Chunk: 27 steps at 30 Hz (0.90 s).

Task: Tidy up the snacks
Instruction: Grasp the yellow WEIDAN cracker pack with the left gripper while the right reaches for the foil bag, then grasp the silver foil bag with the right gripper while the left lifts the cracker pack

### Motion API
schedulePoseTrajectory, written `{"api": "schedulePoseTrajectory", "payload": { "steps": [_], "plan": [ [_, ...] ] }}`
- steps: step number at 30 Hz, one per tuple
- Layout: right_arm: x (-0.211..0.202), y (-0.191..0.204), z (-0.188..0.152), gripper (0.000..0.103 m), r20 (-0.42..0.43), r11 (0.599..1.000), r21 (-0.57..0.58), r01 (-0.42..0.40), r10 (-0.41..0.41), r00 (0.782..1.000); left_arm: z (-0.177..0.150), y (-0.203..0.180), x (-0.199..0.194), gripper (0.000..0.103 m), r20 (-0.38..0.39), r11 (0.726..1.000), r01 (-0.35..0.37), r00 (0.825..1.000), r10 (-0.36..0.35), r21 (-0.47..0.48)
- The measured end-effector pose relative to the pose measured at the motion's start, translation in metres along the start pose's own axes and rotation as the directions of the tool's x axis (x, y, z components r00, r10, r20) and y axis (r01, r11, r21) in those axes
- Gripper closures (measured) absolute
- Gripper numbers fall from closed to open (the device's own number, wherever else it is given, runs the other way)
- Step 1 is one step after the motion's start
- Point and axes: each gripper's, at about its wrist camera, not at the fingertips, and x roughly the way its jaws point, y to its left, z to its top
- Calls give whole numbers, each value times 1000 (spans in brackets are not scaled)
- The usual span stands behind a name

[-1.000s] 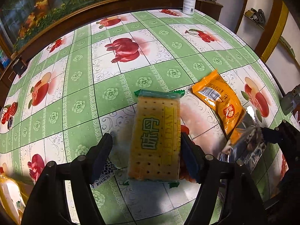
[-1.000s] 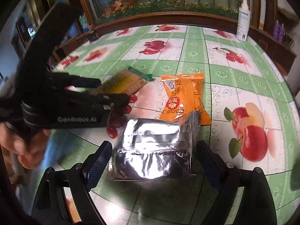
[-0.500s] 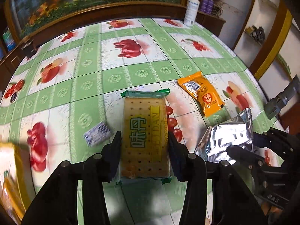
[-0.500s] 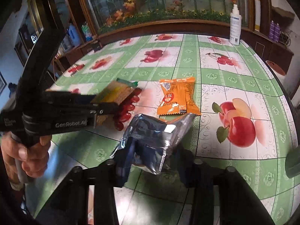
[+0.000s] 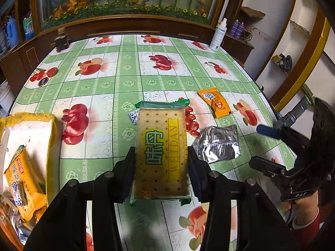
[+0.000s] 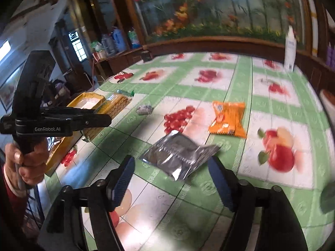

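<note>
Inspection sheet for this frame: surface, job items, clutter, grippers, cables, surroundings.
Surface: table with green fruit-print cloth.
Job's things: cracker pack clamped and lifted; silver packet and orange packet lie loose on the cloth; small white packet beyond; yellow tray at the left edge holds a yellow snack pack.
Clutter: white spray bottle, small dark object at the far edge.
Grippers: left gripper shut on the cracker pack; right gripper opening, pads clear of the silver packet.
Cables: nothing seen on the table.
Surroundings: wooden cabinet, floral panel, wall shelves.
</note>
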Motion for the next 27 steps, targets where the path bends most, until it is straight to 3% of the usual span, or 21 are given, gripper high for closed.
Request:
{"api": "schedulePoseTrajectory", "payload": {
  "steps": [3,7,10,13,15,16,17,23,27],
  "plan": [
    [7,2,11,14,-10,996,-84,-27,26,1000,-3,0,-3,59,1,1000,11,1000,-11,-10],
    [36,17,23,15,-112,970,-218,-110,87,990,-13,1,-11,59,-5,1000,19,1000,-19,-21],
    [62,26,25,15,-206,939,-330,-98,30,978,-20,5,-20,59,-2,999,13,1000,-13,-33],
    [84,24,16,16,-298,922,-372,-106,-10,954,-26,12,-28,59,12,998,11,1000,-10,-54],
    [92,21,9,25,-332,927,-362,-99,-29,943,-28,15,-32,59,22,998,5,1000,-3,-68],
    [90,21,8,41,-318,933,-344,-102,-14,948,-29,17,-34,59,29,997,1,1000,1,-77],
    [86,20,6,42,-308,940,-327,-100,-6,951,-30,19,-35,59,34,997,-1,999,4,-84],
    [70,32,-5,43,-244,971,-227,-69,12,970,-43,30,-48,59,63,991,-65,995,73,-119],
    [54,47,-1,43,-161,987,-131,-89,68,985,-54,41,-64,59,94,985,-94,990,108,-145]
  ]
}}
